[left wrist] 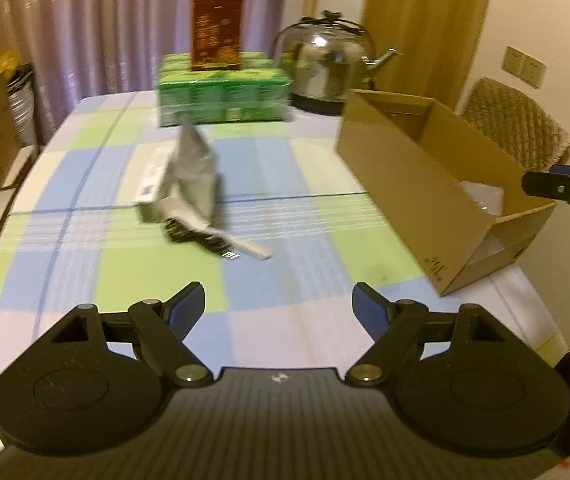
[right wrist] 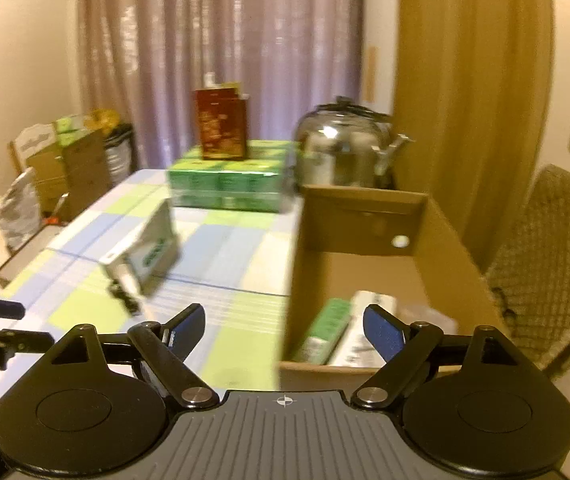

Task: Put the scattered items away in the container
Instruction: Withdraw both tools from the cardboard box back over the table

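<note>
Still loose on the checked table: a crumpled silver pouch propped against a white carton, with a dark comb-like piece lying just in front, all blurred and bunched near the middle. Well to the right, an open cardboard box serving as the container, set at the table's edge where either hand can reach over its low wall. Already inside, seen from the right wrist: a green-and-white packet and a pale carton side by side on the box floor. Left gripper held above bare cloth short of the pile, fingers spread wide, nothing between them. Right gripper poised at the box's near corner, fingers equally wide and empty, likely just clear of a drop. Behind, untouched: stacked green cartons, a red tin, a steel kettle.
</note>
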A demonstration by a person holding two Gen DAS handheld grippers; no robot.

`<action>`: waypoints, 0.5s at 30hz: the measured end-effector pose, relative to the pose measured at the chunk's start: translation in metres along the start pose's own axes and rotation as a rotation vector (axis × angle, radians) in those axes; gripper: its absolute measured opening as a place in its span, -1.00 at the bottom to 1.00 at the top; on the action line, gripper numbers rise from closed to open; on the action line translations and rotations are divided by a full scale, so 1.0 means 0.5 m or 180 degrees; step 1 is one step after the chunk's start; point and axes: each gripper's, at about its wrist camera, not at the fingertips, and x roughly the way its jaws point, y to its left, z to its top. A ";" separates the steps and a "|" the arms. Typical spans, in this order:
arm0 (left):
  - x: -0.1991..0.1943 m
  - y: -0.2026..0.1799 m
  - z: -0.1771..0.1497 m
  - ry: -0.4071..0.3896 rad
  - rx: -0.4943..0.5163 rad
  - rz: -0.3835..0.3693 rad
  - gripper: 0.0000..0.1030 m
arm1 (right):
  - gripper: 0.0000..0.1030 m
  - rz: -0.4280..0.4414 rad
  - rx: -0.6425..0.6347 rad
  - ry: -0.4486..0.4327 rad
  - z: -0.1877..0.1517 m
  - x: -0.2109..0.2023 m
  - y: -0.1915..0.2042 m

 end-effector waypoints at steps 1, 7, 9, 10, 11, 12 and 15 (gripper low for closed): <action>-0.008 0.011 -0.006 -0.0001 -0.0019 0.0033 0.50 | 0.64 0.0050 -0.0035 0.0007 0.000 0.000 0.015; -0.045 0.069 -0.037 -0.0007 -0.0125 0.0188 0.50 | 0.65 0.0273 -0.0223 0.0090 -0.010 0.016 0.094; -0.051 0.084 -0.044 -0.0002 -0.0151 0.0221 0.50 | 0.65 0.0329 -0.0276 0.0126 -0.012 0.027 0.117; -0.052 0.091 -0.047 0.0002 -0.0164 0.0232 0.50 | 0.65 0.0353 -0.0300 0.0143 -0.015 0.031 0.126; -0.054 0.098 -0.049 0.0006 -0.0174 0.0241 0.50 | 0.65 0.0380 -0.0331 0.0166 -0.016 0.037 0.137; -0.055 0.103 -0.052 0.0007 -0.0183 0.0251 0.50 | 0.65 0.0403 -0.0359 0.0188 -0.018 0.043 0.145; -0.055 0.118 -0.059 0.0024 -0.0213 0.0281 0.51 | 0.65 0.0457 -0.0423 0.0246 -0.026 0.060 0.166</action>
